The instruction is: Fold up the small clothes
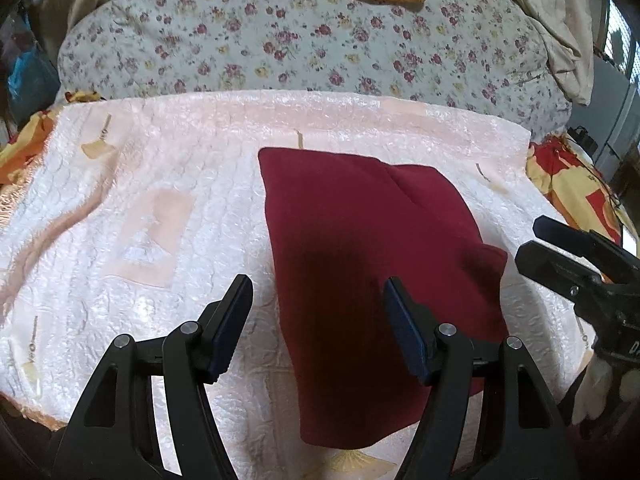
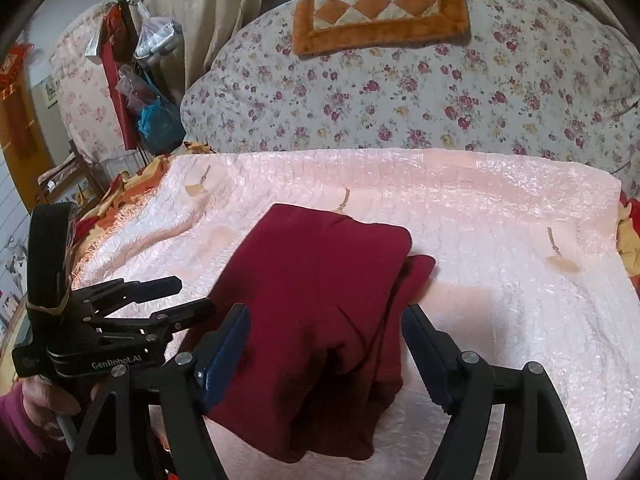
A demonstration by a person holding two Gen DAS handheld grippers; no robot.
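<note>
A dark red garment (image 1: 360, 264) lies folded into a long strip on the pale pink quilted cover (image 1: 160, 184). It also shows in the right wrist view (image 2: 320, 292), with a second layer sticking out at its right edge. My left gripper (image 1: 318, 300) is open and empty, just above the garment's near left part. My right gripper (image 2: 326, 328) is open and empty over the garment's near end. The right gripper also shows in the left wrist view (image 1: 532, 242) at the right edge, and the left gripper in the right wrist view (image 2: 196, 294) at the left, both open.
A floral quilted backrest (image 1: 304, 40) rises behind the cover, with an orange checkered cushion (image 2: 380, 8) on top. A red and yellow blanket (image 1: 572, 184) shows at the sides. Hanging bags (image 2: 152, 96) and a chair stand at the far left.
</note>
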